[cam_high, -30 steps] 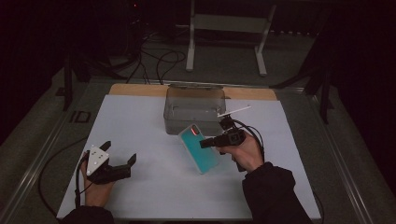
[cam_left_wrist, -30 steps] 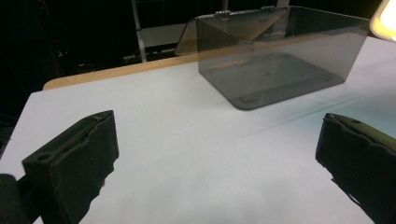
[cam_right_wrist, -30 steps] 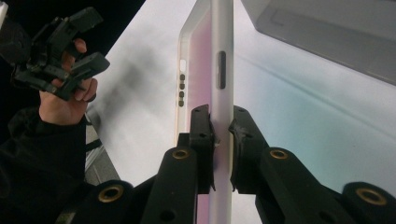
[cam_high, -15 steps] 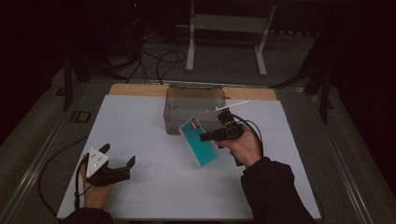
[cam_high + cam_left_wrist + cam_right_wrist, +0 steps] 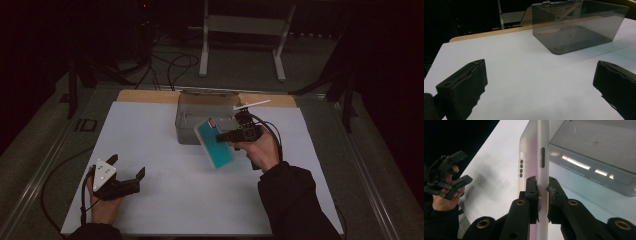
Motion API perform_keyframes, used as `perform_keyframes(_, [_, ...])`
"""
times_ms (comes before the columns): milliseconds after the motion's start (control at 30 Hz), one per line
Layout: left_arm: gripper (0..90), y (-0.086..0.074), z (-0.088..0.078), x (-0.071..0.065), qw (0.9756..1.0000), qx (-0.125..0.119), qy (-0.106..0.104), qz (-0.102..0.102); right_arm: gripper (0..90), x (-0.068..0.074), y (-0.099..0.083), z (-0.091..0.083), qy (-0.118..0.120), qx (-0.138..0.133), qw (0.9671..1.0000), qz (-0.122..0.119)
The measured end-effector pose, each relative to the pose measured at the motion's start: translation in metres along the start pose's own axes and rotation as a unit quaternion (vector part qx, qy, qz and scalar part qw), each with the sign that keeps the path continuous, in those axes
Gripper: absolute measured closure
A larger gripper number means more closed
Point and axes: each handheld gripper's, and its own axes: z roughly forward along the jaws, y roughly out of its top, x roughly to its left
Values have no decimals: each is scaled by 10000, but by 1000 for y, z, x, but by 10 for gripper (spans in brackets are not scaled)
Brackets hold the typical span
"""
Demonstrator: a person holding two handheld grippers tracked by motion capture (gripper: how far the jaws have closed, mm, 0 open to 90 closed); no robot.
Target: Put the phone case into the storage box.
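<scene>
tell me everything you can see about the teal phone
The teal phone is a slim slab with rounded corners, its back teal and its edge pale and smooth, with a side button and small holes. It is lifted off the white table, tilted, just in front of the clear box. The right gripper clamps its thin edges.

Phone (image 5: 215, 142): teal back, pale silvery-white edge with dark side button and row of dark dots. Box (image 5: 197, 120): smoky grey, see-through, plain. Table sheet (image 5: 165, 150): plain white; wood-coloured strip at far edge. Right gripper (image 5: 223, 137): black, brass-coloured rivets on jaw arms. Left gripper (image 5: 127, 171): black, pale grey plate on top. Sleeve (image 5: 292, 200): black. Surroundings dark; stand (image 5: 245, 30) behind table grey-white.
</scene>
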Motion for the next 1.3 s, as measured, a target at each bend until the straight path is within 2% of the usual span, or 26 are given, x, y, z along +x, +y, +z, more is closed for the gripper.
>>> perform_keyframes(1300, [3, 1, -1, -3, 10000, -44, -22, 25, 821, -12, 36, -4, -477, -270, 9981, 284])
